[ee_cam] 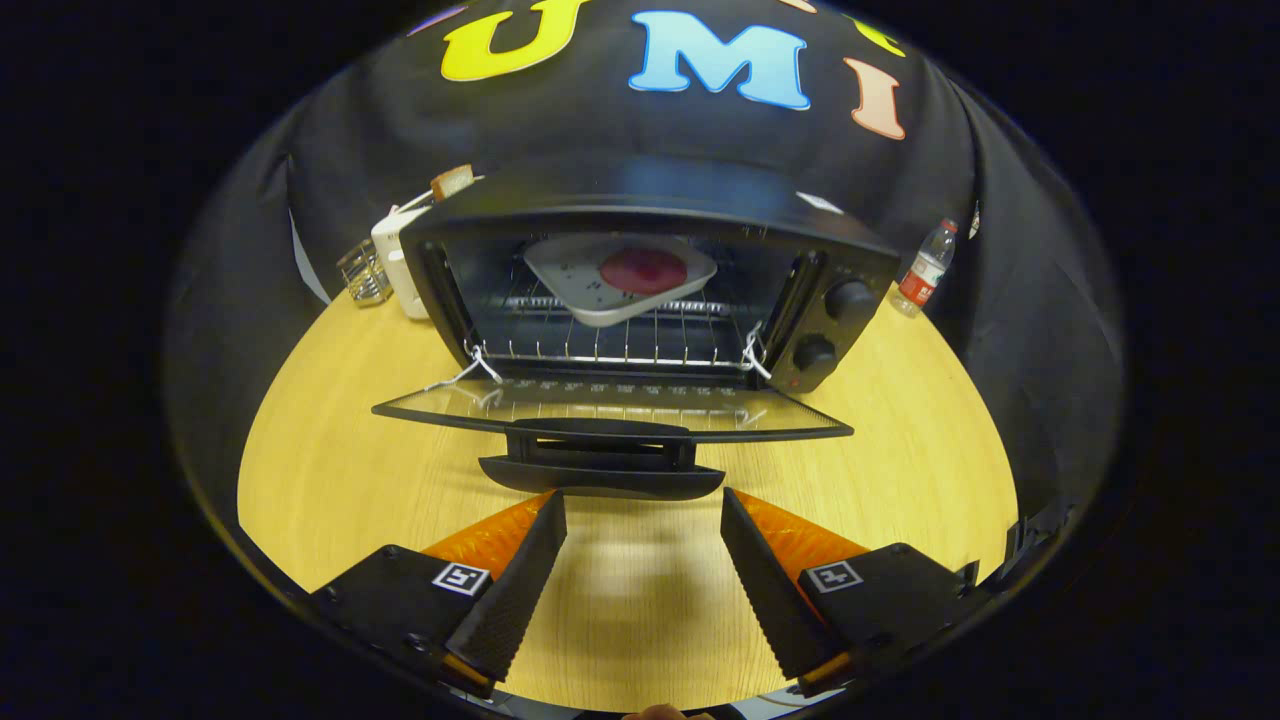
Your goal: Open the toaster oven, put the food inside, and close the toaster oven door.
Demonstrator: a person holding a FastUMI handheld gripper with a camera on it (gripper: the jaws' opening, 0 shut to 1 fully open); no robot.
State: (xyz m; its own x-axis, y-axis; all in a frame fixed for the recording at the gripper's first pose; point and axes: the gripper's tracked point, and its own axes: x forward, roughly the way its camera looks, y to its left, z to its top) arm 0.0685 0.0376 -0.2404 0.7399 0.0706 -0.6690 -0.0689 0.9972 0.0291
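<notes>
Gripper (642,500) fingers spread wide, holding nothing; oven (650,290) door (610,408) lay open just ahead (plate (620,275) on rack).

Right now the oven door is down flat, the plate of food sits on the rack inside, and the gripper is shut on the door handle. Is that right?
Not quite. The gripper view shows the gripper open, its fingers apart and short of the door handle, gripping nothing. The rest holds: the oven door is down flat and the plate of food sits on the rack inside.
</notes>
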